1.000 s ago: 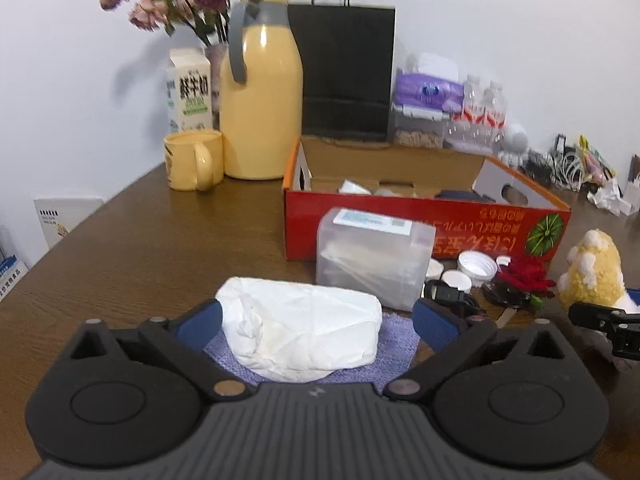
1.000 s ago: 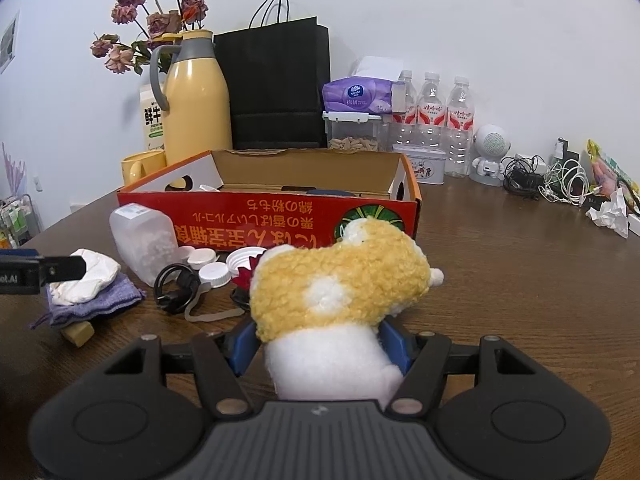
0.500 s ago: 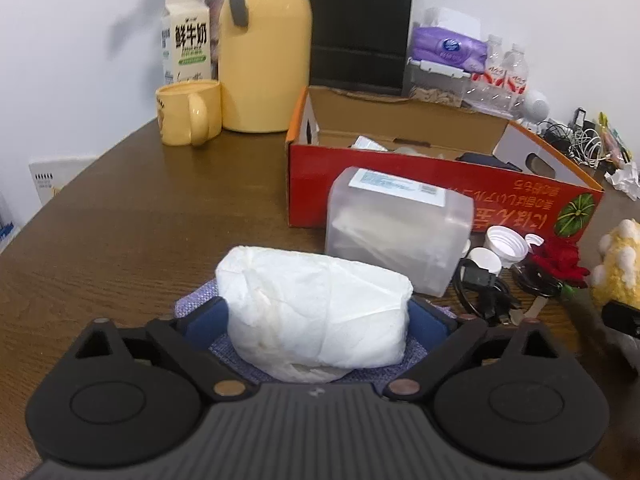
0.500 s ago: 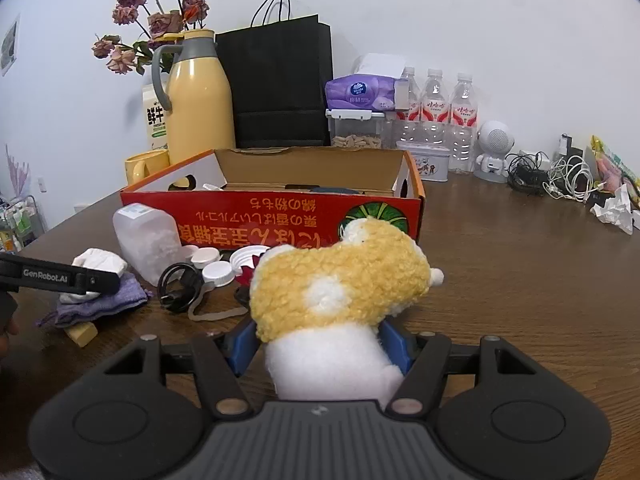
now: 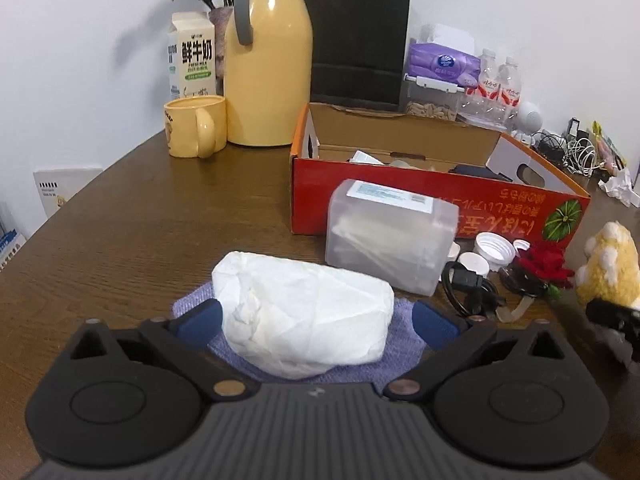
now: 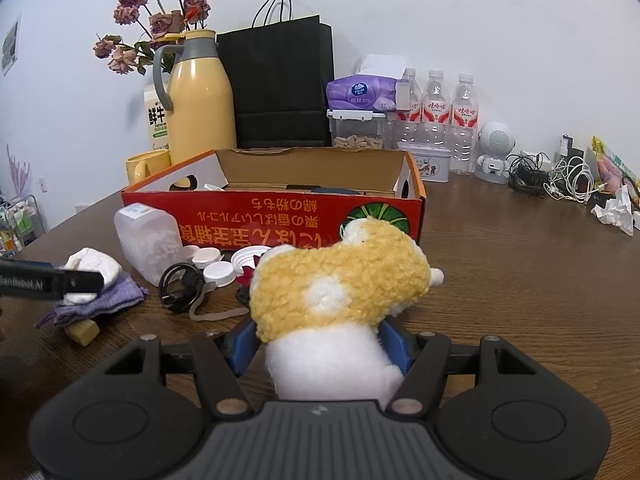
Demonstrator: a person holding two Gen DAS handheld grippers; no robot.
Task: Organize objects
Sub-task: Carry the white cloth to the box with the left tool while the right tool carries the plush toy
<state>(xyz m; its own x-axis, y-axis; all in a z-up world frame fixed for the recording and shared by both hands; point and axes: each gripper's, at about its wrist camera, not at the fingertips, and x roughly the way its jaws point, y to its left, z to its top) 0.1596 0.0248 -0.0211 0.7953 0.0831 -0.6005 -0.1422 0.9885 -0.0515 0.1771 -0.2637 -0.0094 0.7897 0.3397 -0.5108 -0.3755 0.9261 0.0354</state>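
White walls are seen behind a dark wooden table [image 5: 132,240] crowded along its far edge. From the left, a milk carton [image 5: 192,60], a yellow mug [image 5: 196,126], a yellow thermos [image 5: 268,64] and a black paper bag [image 5: 356,36] are lined up, then water bottles [image 6: 436,116] and tangled cables [image 6: 568,176]. An open red cardboard box [image 5: 440,200] is set at the middle, with a clear plastic container [image 5: 388,236] lying just before it. The left gripper [image 5: 316,320] has just been opening; its blue pads stand apart from the white tissue bundle [image 5: 304,312], which rests on a purple cloth [image 5: 400,352]. The right gripper [image 6: 320,344] is clamped on a yellow-and-white plush toy [image 6: 340,284]. The box's contents are mostly hidden by its wall, and the small block under the cloth cannot be identified
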